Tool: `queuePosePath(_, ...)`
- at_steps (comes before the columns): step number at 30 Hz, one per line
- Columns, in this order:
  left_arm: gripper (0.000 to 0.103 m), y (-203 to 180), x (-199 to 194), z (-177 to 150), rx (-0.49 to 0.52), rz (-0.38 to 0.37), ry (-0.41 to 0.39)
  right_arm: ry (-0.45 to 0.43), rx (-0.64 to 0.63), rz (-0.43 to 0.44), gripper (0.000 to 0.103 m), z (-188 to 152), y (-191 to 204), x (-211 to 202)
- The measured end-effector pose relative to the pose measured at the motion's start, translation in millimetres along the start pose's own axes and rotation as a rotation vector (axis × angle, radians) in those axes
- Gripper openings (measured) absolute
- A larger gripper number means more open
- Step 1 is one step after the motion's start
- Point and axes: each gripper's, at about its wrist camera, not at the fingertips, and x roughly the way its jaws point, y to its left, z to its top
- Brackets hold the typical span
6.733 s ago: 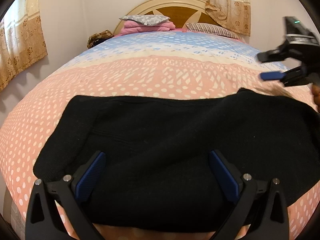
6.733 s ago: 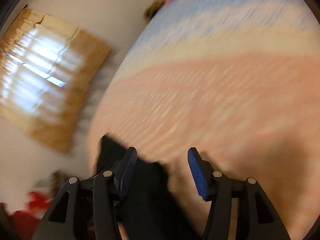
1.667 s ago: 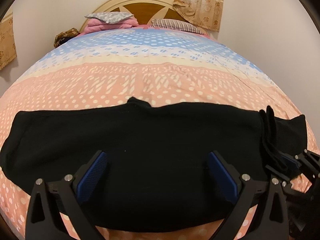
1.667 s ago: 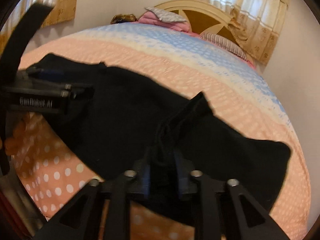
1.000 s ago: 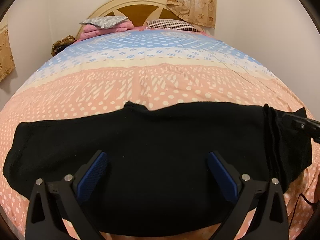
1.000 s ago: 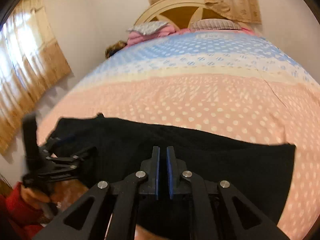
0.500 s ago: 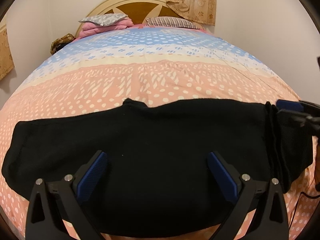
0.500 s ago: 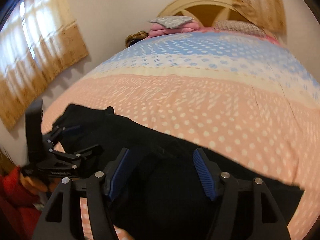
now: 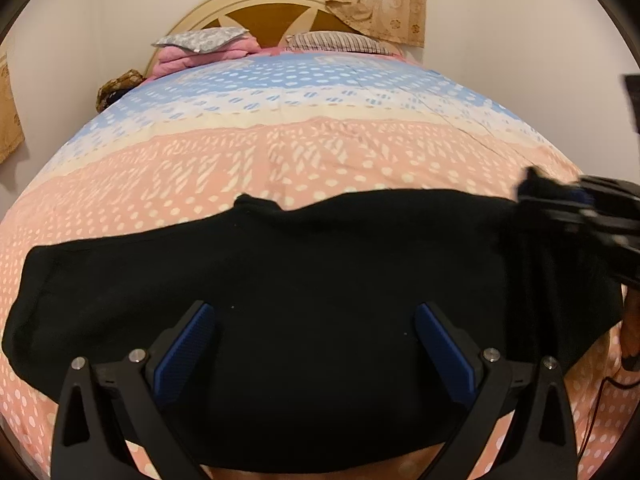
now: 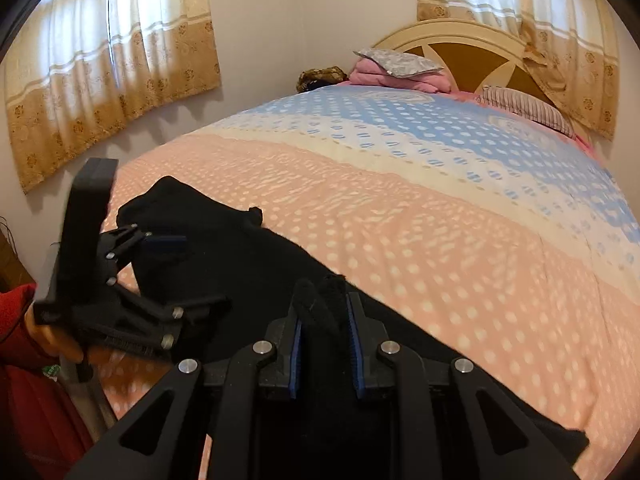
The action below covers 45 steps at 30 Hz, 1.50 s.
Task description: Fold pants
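Both wrist views look low across the bed (image 9: 320, 152) toward its headboard (image 10: 460, 40).

The left gripper (image 9: 314, 354) is wide open, its two blue fingers far apart, pointing forward and held low. The right gripper (image 10: 323, 334) is pinched tight on a fold of the black pants (image 10: 320, 316).

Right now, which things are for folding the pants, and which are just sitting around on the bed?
For the job:
- black pants, spread across the bed
- right gripper, pinching a bunch of the pants
- left gripper, open over the pants

Just lying about:
- pink blanket pile with grey pillow on top
- striped pillow
- curtains
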Motion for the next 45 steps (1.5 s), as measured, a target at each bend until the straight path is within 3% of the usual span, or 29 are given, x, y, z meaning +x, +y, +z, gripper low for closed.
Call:
queuePosePath(4, 0.103, 2, -4, 2, 0.001, 0.011, -0.012, 0.061, 0.084, 0.060, 0.023, -2, -13, 42)
queuePosePath(8, 0.103, 2, -7, 6, 0.007, 0.022, -0.024, 0.037, 0.184, 0.115, 0.026, -2, -25, 37)
queuePosePath(10, 0.103, 0, -11, 10, 0.011, 0.020, -0.041, -0.044, 0.257, 0.119, 0.027, 3, -35, 9)
queuePosePath(11, 0.103, -3, -15, 13, 0.018, 0.007, -0.060, -0.126, 0.297, 0.114, 0.027, 5, -43, -19)
queuePosePath(13, 0.103, -10, -22, 18, 0.042, -0.020, -0.098, -0.212, 0.355, 0.075, 0.028, 0, -55, -55)
queuePosePath(15, 0.103, -21, -28, 24, 0.080, -0.047, -0.132, -0.265, 0.416, -0.030, 0.028, -14, -71, -95)
queuePosePath(18, 0.103, -49, -34, 33, 0.158, -0.082, -0.181, -0.228, 0.422, -0.210, 0.028, -41, -77, -126)
queuePosePath(19, 0.103, -60, -34, 35, 0.182, -0.094, -0.194, -0.209, 0.420, -0.226, 0.028, -48, -77, -128)
queuePosePath(23, 0.103, -78, -29, 41, 0.190, -0.142, -0.172, -0.195, 0.510, -0.100, 0.028, -70, -79, -118)
queuePosePath(25, 0.103, -78, -29, 38, 0.190, -0.140, -0.167, -0.203, 0.501, -0.070, 0.028, -71, -77, -108)
queuePosePath(28, 0.103, -68, -28, 31, 0.194, -0.112, -0.156, -0.248, 0.523, 0.046, 0.028, -64, -76, -92)
queuePosePath(32, 0.103, -45, -29, 21, 0.158, -0.098, -0.131, -0.219, 0.552, 0.191, 0.043, -37, -70, -52)
queuePosePath(35, 0.103, -38, -30, 16, 0.162, -0.085, -0.132, -0.254, 0.557, 0.273, 0.046, -21, -67, -42)
queuePosePath(39, 0.103, -32, -35, 17, 0.168, -0.109, -0.159, -0.322, 0.587, 0.257, 0.059, -20, -73, -51)
queuePosePath(43, 0.103, -47, -34, 21, 0.188, -0.172, -0.161, -0.367, 0.649, 0.206, 0.059, -44, -83, -79)
queuePosePath(44, 0.103, -52, -33, 21, 0.193, -0.186, -0.164, -0.368, 0.644, 0.158, 0.059, -49, -83, -87)
queuePosePath(45, 0.103, -55, -31, 22, 0.190, -0.202, -0.165, -0.346, 0.619, 0.074, 0.049, -54, -80, -97)
